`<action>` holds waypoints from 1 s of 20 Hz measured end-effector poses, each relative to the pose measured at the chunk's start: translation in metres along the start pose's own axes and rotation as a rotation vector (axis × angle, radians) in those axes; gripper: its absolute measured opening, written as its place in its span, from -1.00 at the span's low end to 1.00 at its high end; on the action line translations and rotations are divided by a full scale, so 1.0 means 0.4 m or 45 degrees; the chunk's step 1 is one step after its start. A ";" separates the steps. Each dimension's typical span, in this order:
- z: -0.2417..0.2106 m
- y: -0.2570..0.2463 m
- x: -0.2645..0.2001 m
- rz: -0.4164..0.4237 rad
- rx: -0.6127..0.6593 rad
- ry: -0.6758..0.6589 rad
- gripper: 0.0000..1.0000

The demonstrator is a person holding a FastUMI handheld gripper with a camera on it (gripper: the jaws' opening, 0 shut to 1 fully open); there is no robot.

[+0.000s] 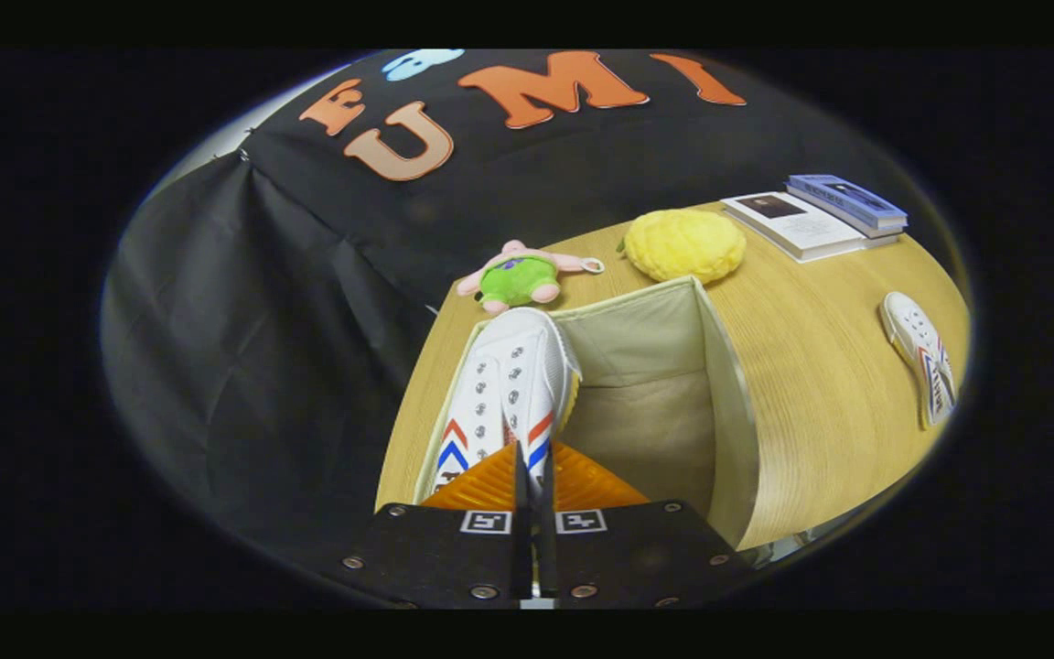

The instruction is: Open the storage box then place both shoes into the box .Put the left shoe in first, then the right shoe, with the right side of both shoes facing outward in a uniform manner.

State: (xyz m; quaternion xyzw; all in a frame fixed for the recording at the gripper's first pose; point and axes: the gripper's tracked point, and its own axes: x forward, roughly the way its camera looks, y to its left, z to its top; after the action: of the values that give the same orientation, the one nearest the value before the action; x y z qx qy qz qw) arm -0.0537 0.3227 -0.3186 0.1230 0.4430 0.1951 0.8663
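My gripper (532, 476) is shut on a white sneaker (509, 384) with red and blue chevrons. Its orange fingers (477, 485) pinch the shoe's heel end, and the toe points away from me. The shoe hangs over the left side of the open beige fabric storage box (728, 394), whose inside lies just ahead and below. A second matching white sneaker (922, 366) lies on the wooden table (820, 329) to the right of the box, well apart from the fingers.
Beyond the box lie a pink and green plush toy (520, 275) and a yellow plush (684, 243). Two stacked books (815, 218) rest at the table's far right. Black cloth hangs to the left of the table edge.
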 end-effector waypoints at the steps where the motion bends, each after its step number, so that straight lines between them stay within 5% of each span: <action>1: -0.005 0.011 0.023 0.033 0.005 0.035 -0.81; 5: 0.044 0.003 0.002 0.032 -0.030 -0.017 0.98; 11: 0.188 -0.081 -0.078 0.012 -0.054 -0.179 0.96; 20: 0.336 -0.374 -0.206 -0.196 -0.042 -0.332 0.97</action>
State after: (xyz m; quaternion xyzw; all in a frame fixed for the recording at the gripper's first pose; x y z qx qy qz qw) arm 0.0463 0.1468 -0.2394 0.0987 0.3316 0.1179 0.9308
